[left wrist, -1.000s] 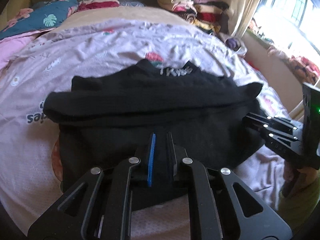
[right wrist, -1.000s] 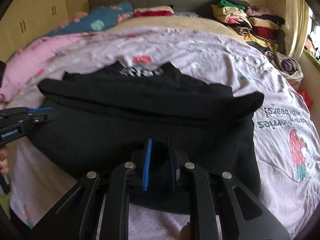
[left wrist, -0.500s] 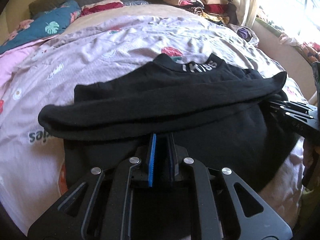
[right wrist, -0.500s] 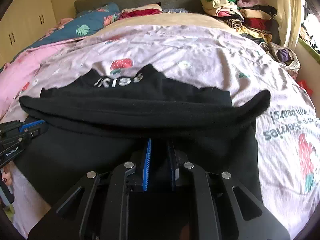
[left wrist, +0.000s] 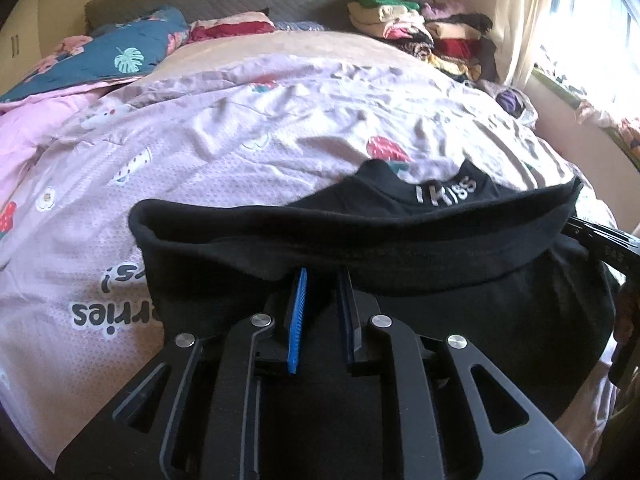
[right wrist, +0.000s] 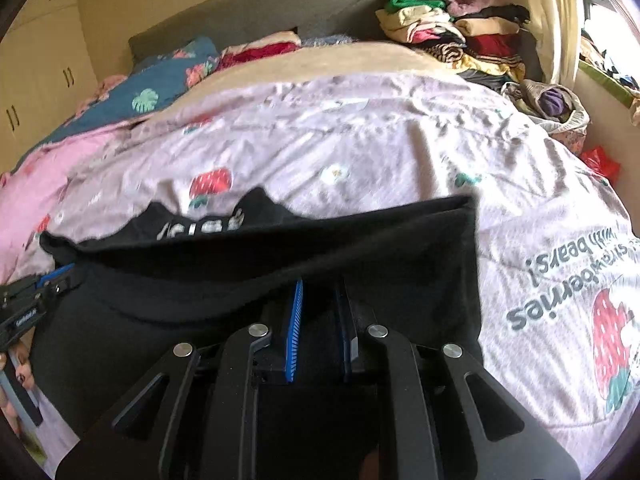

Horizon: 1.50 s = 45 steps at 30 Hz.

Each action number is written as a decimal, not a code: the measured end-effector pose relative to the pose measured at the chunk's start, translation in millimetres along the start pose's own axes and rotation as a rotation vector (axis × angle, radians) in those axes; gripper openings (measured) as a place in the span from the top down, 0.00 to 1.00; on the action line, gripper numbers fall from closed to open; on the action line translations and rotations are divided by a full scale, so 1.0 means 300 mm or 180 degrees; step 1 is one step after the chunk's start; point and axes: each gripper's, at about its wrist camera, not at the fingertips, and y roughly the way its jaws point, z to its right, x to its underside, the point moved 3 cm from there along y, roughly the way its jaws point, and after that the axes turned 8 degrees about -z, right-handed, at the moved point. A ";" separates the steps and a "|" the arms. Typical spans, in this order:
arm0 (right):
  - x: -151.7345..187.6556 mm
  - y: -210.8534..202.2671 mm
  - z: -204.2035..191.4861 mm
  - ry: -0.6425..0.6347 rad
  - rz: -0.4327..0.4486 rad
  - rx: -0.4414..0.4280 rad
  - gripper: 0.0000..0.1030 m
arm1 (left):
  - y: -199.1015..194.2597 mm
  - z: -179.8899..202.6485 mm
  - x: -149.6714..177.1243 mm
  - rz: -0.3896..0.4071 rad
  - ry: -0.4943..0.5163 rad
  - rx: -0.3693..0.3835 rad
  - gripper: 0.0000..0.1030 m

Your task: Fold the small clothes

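A black top (left wrist: 400, 240) with white lettering at its collar lies on the pink printed bedspread (left wrist: 240, 140). Its near hem is lifted and doubled over toward the collar. My left gripper (left wrist: 322, 276) pinches that hem near its left part; its jaws are opening slightly with the cloth still between the pads. In the right wrist view, my right gripper (right wrist: 320, 284) is shut on the same hem of the black top (right wrist: 280, 256), further right. Each gripper shows at the edge of the other's view: right gripper (left wrist: 608, 240), left gripper (right wrist: 36, 300).
A pile of folded clothes (left wrist: 420, 28) sits at the far right corner of the bed by the curtain. A blue leaf-print blanket (left wrist: 120, 56) and pink bedding lie at the far left. Grey headboard (right wrist: 260, 12) at the back; bedspread (right wrist: 400, 140) beyond the collar.
Both grippers have carried the lifted hem forward over the top's body toward the collar. The fold now reaches close to the lettering, covering more of the garment.
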 end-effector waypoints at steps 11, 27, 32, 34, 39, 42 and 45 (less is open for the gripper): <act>-0.040 -0.060 0.099 0.0160 0.0194 0.0205 0.54 | -0.126 -0.184 -0.064 0.0430 -0.0612 -0.0131 0.71; -0.017 -0.014 0.179 0.0189 0.0004 0.0247 0.93 | 0.002 -0.218 -0.017 0.0015 -0.0623 -0.0066 0.93; -0.050 -0.080 0.182 0.0243 0.0266 0.0214 0.93 | -0.087 -0.213 -0.048 0.0297 -0.0576 -0.0065 0.97; -0.059 -0.099 0.202 0.0336 0.0364 0.0189 0.93 | -0.112 -0.208 -0.057 0.0372 -0.0544 -0.0077 0.97; -0.060 -0.093 0.235 0.0512 0.0399 0.0104 0.93 | -0.114 -0.217 -0.066 0.0403 -0.0576 -0.0112 0.97; -0.057 -0.087 0.230 0.0518 0.0379 0.0107 0.93 | -0.080 -0.231 -0.056 0.0287 -0.0656 -0.0101 0.97; -0.057 -0.088 0.228 0.0518 0.0386 0.0130 0.93 | -0.065 -0.240 -0.047 0.0236 -0.0675 -0.0123 0.97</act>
